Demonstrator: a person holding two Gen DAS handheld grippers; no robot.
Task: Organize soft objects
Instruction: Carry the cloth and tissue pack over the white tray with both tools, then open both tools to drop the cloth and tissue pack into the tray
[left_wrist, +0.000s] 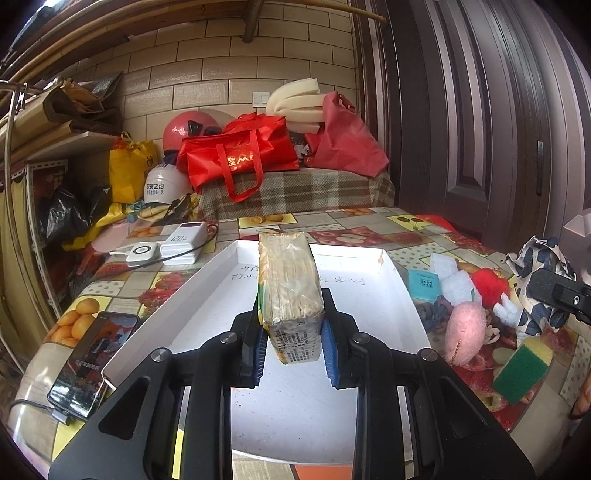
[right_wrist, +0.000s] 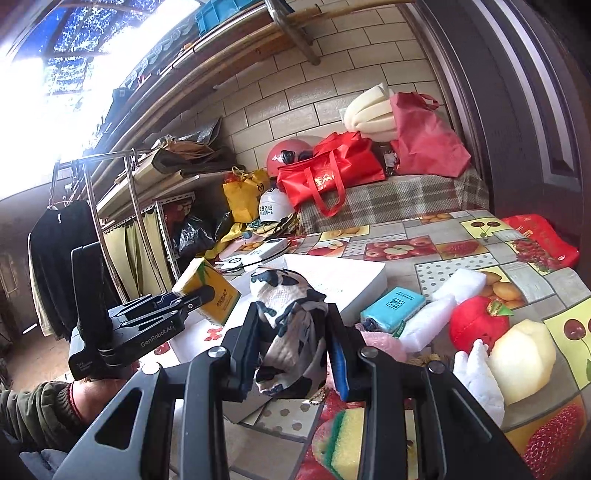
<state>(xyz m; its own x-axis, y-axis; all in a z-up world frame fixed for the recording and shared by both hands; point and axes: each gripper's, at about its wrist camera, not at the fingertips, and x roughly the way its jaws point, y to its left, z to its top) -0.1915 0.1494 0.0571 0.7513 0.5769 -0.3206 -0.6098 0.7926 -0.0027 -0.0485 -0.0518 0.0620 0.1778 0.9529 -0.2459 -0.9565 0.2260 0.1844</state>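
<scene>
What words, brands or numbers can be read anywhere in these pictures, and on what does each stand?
"GenRobot.AI": side of the left gripper.
"120w": white power bank.
Gold letters on the red bag: partly hidden, unreadable.
Chinese print on the white helmet, teal packet, yellow tissue pack: too small.
Handwriting in the white tray: illegible.

Black gripper (left_wrist: 293, 347), blue pads (left_wrist: 328, 347), olive sleeve (right_wrist: 33, 410)

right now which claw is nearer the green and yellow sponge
Right. The right claw, shut on the cow-print cloth, is just above the sponge. The left claw holds the tissue pack over the white tray, further off.
</scene>
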